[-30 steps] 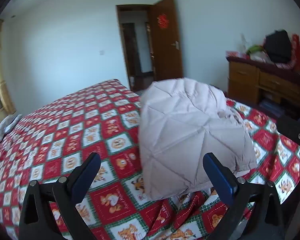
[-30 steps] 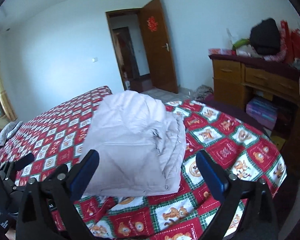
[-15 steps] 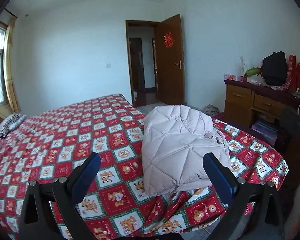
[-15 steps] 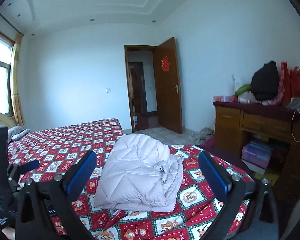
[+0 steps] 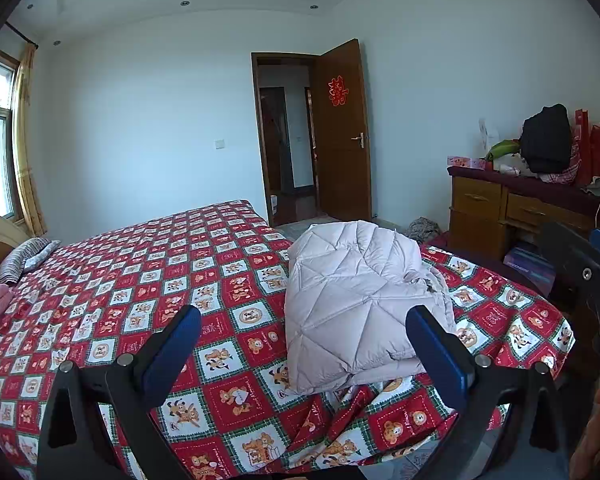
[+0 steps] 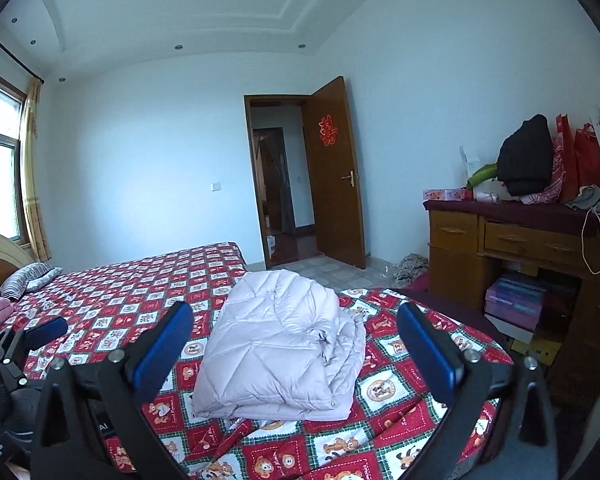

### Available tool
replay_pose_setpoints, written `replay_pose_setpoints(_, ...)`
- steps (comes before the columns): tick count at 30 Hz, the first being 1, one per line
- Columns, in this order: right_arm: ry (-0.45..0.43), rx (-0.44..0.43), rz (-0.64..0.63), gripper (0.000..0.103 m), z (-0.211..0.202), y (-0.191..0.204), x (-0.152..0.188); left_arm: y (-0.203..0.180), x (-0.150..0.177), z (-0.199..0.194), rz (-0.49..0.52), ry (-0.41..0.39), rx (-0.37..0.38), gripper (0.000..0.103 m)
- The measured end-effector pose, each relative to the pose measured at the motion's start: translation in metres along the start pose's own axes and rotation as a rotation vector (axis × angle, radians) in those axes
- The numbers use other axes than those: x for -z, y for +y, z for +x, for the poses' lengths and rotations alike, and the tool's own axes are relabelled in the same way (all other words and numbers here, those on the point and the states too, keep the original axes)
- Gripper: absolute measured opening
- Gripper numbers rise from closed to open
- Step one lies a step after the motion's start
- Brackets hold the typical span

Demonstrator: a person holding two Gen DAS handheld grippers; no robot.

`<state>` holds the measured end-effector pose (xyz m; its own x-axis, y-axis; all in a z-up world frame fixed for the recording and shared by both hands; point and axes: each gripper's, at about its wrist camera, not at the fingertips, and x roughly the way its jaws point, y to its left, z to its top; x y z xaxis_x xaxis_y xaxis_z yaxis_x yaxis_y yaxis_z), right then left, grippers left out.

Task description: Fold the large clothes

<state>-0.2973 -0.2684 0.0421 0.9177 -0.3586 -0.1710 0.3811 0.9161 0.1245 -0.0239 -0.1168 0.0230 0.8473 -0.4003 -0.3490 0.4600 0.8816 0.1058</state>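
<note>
A pale quilted down jacket (image 5: 356, 300) lies folded in a thick bundle near the foot corner of the bed (image 5: 148, 280). It also shows in the right wrist view (image 6: 284, 340). My left gripper (image 5: 302, 332) is open and empty, held back from the bed's edge with the jacket beyond its fingers. My right gripper (image 6: 292, 328) is open and empty too, back from the bed, with the jacket between its blue pads (image 6: 424, 344). The left gripper also shows at the left of the right wrist view (image 6: 40, 334).
The bed has a red checked cartoon cover. A wooden dresser (image 6: 500, 248) with bags and clothes on top stands at the right, boxes beneath it. An open wooden door (image 5: 340, 132) is at the back. A striped pillow (image 5: 24, 260) lies at the headboard.
Both grippers have drawn back and up from the jacket, which now looks smaller and farther off. The jacket stays folded on the bed. Both jaws stay open.
</note>
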Motion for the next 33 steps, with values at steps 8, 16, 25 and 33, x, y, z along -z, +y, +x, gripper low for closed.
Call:
replay_pose_setpoints(8, 0.011, 0.0, -0.002, 0.103, 0.0012, 0.0002, 0.0017, 0.0054, 0.0003, -0.0013, -0.018, -0.001, -0.002, 0.102)
replay_pose_setpoints(16, -0.001, 0.002, 0.001, 0.103, 0.0004, -0.0017, 0.0003, 0.0077, 0.0007, -0.001, -0.023, 0.0, -0.007, 0.102)
replay_pose_setpoints(25, -0.015, 0.005, 0.006, 0.103, -0.0019, -0.0038, -0.0017, 0.0071, 0.0004, -0.0038, -0.02, -0.006, -0.008, 0.102)
replay_pose_setpoints(33, 0.0, -0.001, 0.007, 0.103, 0.0001, -0.0022, -0.0004, 0.0072, -0.0002, -0.0036, -0.016, -0.004, -0.011, 0.102)
